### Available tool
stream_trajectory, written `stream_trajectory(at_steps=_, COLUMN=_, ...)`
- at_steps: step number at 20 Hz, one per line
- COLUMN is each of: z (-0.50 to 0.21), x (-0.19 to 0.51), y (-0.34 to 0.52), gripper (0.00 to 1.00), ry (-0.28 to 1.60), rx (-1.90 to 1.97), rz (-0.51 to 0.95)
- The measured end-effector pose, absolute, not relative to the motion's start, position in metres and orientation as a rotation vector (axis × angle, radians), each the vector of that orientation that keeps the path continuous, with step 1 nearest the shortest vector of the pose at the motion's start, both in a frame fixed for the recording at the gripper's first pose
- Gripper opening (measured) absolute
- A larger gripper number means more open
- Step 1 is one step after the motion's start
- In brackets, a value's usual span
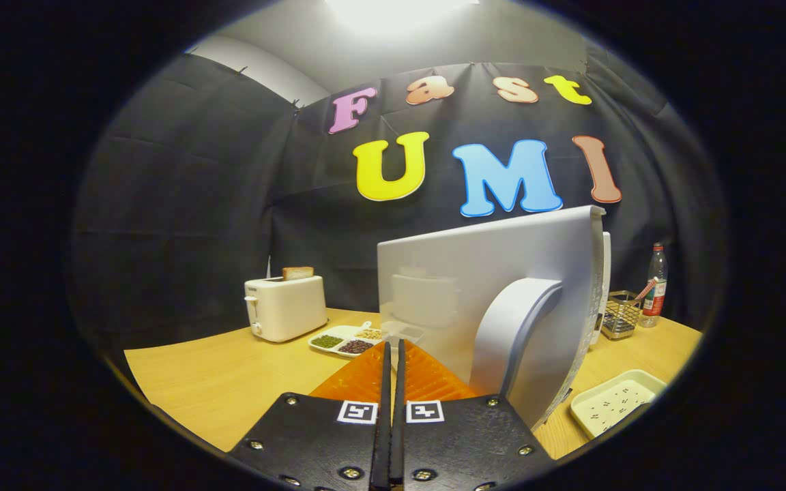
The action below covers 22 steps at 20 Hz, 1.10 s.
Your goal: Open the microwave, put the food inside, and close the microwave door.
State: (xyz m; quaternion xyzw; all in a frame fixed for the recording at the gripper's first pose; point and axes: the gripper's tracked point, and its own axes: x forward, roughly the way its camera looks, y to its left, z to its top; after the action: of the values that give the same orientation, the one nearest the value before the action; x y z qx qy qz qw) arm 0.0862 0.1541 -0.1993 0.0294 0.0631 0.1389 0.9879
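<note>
The white microwave door [454, 300] stands upright just ahead of my fingers, its glossy outer face turned toward me. A curved white handle [509, 334] runs down that face to the right of my fingers. Past the door's far edge, a narrow strip of the microwave body [606, 273] shows close behind it. My gripper [393, 346] is shut, with nothing between its fingers. The tips are at the lower part of the door face, and I cannot tell whether they touch it. The inside of the microwave is hidden.
On the wooden table [229, 382], a white toaster [286, 307] with a slice of bread stands at the left. Beside it is a divided white dish of beans [342, 341]. To the right are a wire basket [621, 314], a bottle [654, 286] and a speckled white tray [615, 402].
</note>
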Motion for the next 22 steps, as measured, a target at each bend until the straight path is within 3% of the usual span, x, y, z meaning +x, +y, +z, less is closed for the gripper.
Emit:
stream_trajectory(at_steps=6, z=-0.212, x=0.131, y=0.105, gripper=0.01, ry=0.116, rx=0.048, rz=0.146)
stream_trajectory(at_steps=22, z=-0.231, x=0.201, y=0.053, gripper=0.01, ry=0.055, rx=0.012, rz=-0.04)
